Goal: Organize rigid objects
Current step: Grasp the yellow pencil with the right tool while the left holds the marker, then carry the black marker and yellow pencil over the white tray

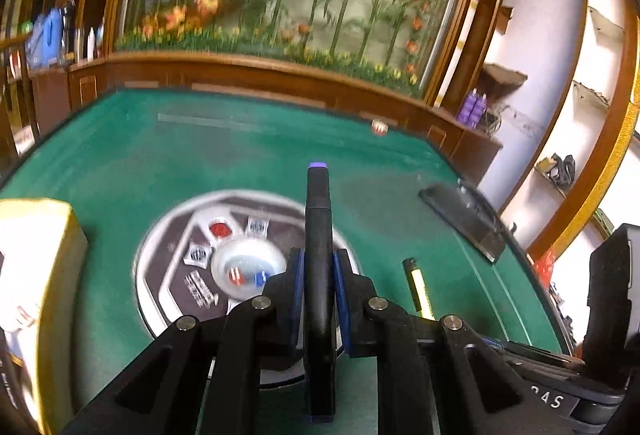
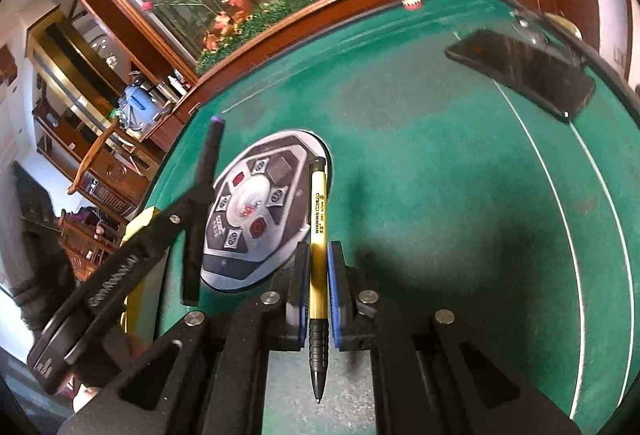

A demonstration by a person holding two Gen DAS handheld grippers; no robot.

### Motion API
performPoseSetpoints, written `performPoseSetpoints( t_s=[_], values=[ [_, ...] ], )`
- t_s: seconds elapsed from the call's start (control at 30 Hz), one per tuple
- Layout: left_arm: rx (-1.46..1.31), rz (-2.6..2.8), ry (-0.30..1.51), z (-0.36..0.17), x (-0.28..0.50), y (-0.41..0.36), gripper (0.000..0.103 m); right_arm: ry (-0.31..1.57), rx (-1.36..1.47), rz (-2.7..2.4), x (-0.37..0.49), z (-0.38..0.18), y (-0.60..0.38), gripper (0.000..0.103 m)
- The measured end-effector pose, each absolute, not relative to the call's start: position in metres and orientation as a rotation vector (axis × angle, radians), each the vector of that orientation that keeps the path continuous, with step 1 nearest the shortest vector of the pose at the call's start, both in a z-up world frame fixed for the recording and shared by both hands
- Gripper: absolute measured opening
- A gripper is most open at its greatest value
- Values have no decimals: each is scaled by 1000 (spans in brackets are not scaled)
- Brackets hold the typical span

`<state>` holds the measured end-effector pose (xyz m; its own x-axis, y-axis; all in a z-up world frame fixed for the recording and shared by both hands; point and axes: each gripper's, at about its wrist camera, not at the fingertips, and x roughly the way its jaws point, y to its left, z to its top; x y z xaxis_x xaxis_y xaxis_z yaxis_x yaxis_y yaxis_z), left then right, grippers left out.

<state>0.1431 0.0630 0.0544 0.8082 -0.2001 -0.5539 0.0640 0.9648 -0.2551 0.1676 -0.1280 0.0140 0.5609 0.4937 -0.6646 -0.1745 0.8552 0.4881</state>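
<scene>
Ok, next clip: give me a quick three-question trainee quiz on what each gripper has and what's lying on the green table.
1. True or false: the left gripper is shut on a yellow pen.
2. Which thing lies flat near the far right edge of the green table? A) dark phone B) mug C) book
3. Fill in: the right gripper is shut on the ____ pen, its tip pointing back toward the camera.

Key
1. False: it grips the black marker; the yellow pen is in the right gripper.
2. A, the dark phone.
3. yellow
</scene>
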Motion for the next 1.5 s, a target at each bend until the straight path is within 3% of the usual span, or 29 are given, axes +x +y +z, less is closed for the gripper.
performPoseSetpoints(
  t_s=[0.27, 1.1, 1.5],
  values=[
    [-149, -57, 530, 62, 126, 57, 14, 785, 359, 429, 155, 40, -126, 8],
    [-108, 59, 405, 100, -8, 92, 14, 681, 259, 634, 92, 71, -72, 8],
    [-165, 132, 391, 102, -48, 144, 14, 740, 223, 756, 57, 74, -18, 8]
  ],
)
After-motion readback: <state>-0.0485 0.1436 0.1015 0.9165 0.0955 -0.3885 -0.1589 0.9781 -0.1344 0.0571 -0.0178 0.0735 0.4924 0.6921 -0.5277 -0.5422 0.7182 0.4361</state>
